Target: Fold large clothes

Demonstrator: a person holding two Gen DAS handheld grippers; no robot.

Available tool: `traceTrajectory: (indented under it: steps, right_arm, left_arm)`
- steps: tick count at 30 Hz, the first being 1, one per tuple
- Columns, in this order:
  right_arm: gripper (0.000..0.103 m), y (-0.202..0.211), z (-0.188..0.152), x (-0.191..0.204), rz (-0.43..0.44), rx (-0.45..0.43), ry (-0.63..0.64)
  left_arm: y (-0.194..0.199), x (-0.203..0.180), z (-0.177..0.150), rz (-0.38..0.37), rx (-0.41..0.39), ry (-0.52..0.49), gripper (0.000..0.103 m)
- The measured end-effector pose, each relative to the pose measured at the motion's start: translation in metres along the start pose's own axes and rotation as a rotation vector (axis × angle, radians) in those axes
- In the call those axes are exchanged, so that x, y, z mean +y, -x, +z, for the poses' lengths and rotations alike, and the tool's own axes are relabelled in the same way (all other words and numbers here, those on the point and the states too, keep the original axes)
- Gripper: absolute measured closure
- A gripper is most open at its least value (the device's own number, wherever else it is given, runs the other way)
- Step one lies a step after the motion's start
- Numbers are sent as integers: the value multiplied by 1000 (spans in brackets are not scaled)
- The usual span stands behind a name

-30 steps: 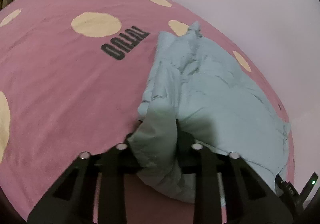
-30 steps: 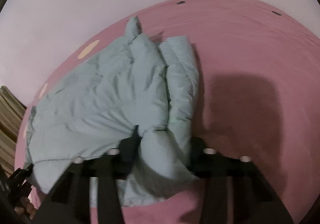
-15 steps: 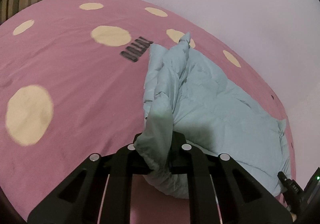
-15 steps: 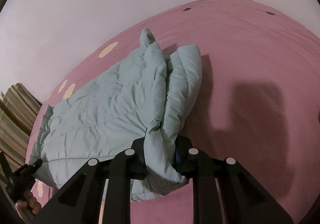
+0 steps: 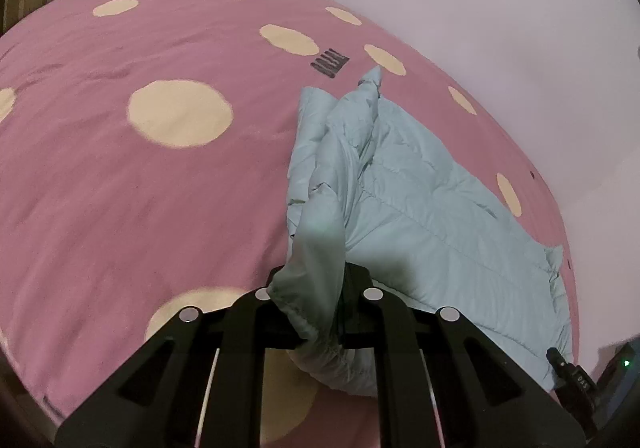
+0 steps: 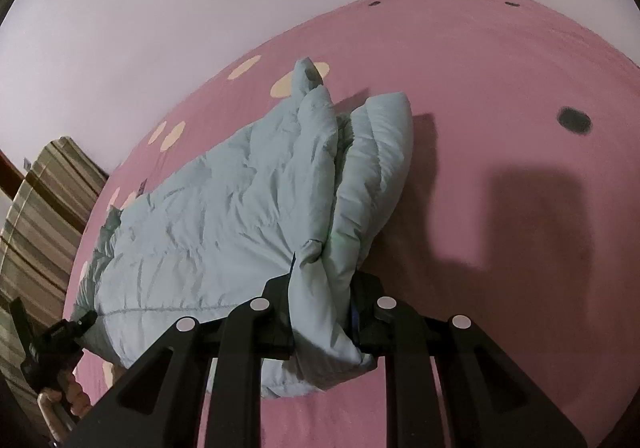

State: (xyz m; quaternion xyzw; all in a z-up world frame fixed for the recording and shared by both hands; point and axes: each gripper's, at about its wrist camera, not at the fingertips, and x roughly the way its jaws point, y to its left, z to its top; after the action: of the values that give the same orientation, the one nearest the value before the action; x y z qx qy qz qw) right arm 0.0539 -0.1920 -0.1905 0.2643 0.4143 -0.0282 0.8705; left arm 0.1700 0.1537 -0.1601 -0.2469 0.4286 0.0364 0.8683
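Observation:
A pale blue padded jacket (image 5: 432, 199) lies on a pink bed cover with cream dots (image 5: 120, 187). My left gripper (image 5: 316, 288) is shut on one corner of the jacket's near edge and holds it raised off the bed. My right gripper (image 6: 322, 294) is shut on the other corner of the jacket (image 6: 224, 215), also raised. The fabric bunches between each pair of fingers and hides the fingertips. The jacket's far end still rests on the cover, with a folded sleeve (image 6: 380, 159) along its side.
A pale wall (image 5: 480, 7) runs behind the bed. A striped curtain or cushion (image 6: 44, 199) stands at the bed's far end. The other gripper's tip (image 5: 568, 372) shows at the right edge of the left wrist view, and at the left of the right wrist view (image 6: 52, 340).
Both grippers closed tighter on the jacket's corners and lifted and pulled back. The near edge of the jacket rose and more bed cover came into view.

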Motion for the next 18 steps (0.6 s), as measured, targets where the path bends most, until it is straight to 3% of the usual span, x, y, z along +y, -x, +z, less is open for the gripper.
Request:
traceTrajectory:
  steps: [8, 18]
  right_arm:
    - [85, 8, -29, -5, -8, 11, 15]
    - [83, 8, -31, -6, -13, 11, 23]
  left_arm:
    - [19, 19, -28, 11, 6, -3, 92]
    - [16, 22, -37, 28, 7, -14, 90]
